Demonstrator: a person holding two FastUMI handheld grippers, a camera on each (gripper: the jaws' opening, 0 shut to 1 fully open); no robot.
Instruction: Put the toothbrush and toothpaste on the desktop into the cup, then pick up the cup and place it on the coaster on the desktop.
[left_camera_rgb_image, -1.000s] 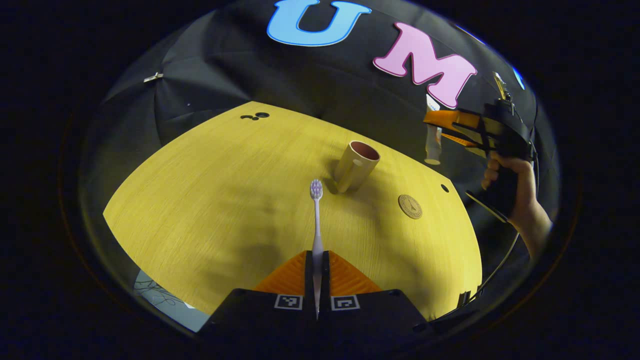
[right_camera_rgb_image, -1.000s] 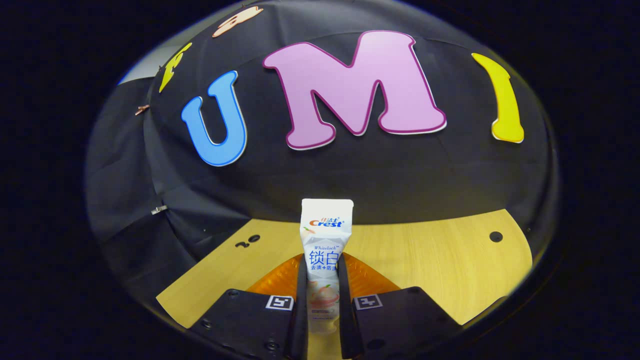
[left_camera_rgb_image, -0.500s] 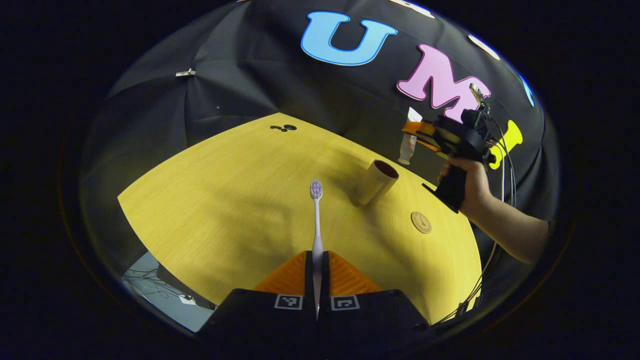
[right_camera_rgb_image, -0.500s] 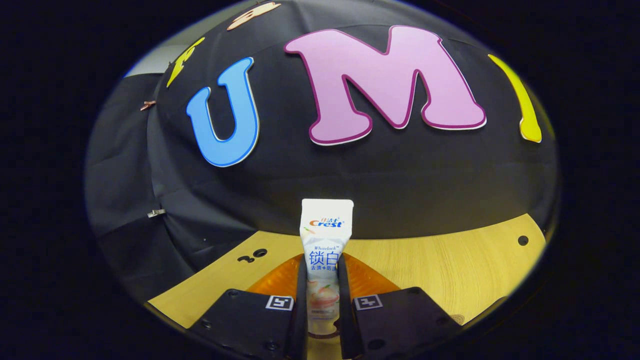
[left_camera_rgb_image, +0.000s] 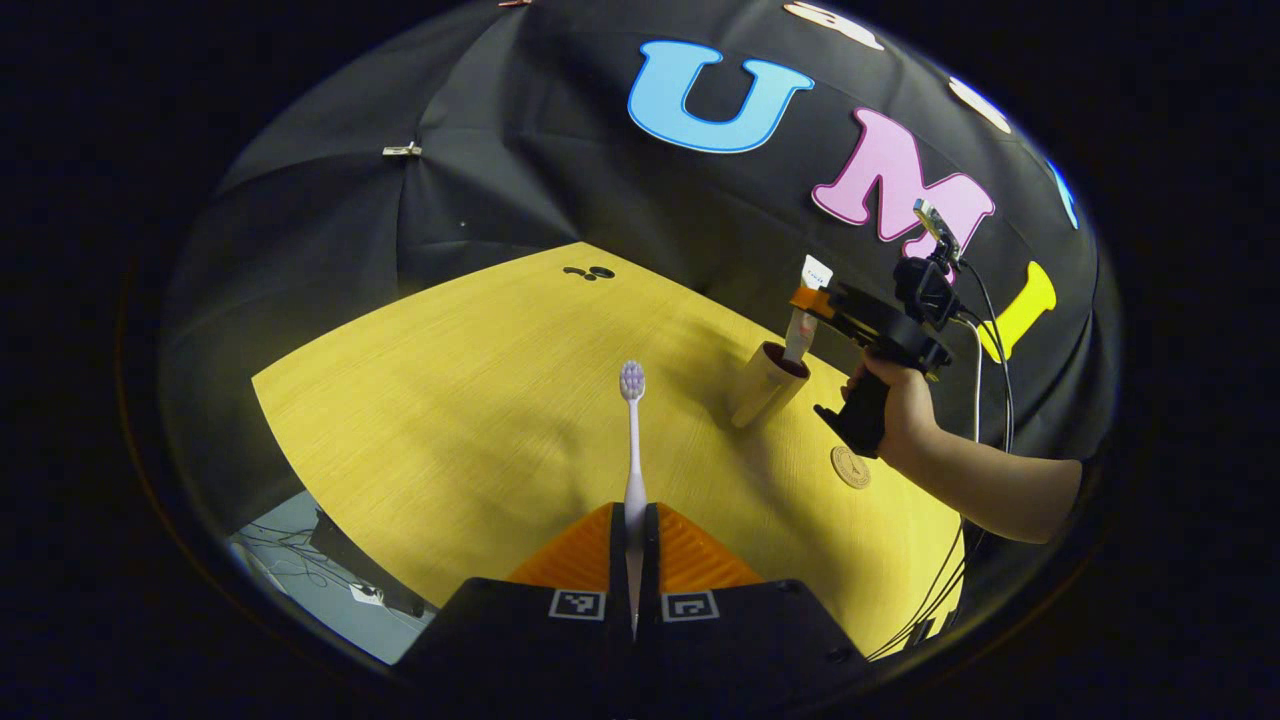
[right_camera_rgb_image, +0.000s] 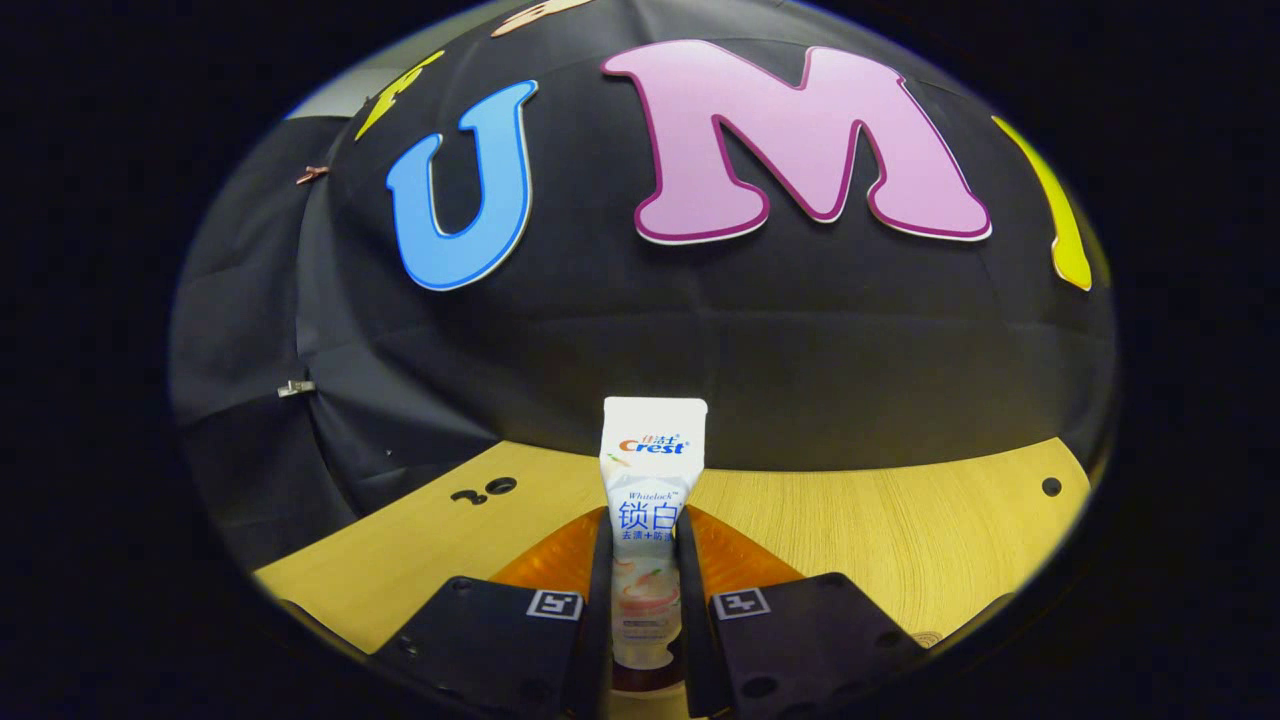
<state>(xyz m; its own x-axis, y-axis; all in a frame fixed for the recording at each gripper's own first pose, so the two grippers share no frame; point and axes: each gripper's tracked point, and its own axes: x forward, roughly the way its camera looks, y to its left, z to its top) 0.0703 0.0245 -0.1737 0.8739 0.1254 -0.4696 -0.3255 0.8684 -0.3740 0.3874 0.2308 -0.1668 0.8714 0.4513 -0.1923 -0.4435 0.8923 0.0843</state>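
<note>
My left gripper (left_camera_rgb_image: 634, 545) squeezes the toothbrush (left_camera_rgb_image: 632, 440) at bottom middle. My right gripper (right_camera_rgb_image: 645, 600) squeezes the toothpaste (right_camera_rgb_image: 650, 500), its low end in the cup (left_camera_rgb_image: 765, 383), middle right.

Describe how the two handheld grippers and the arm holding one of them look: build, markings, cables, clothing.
Each gripper, the left gripper and the right gripper, has a black body with ribbed orange panels and two square black-and-white tags at the finger bases. Seen from the left gripper view, the right one has a black pistol handle, a small unit on top and dark cables trailing down. The person's forearm is bare below a dark short sleeve.
</note>
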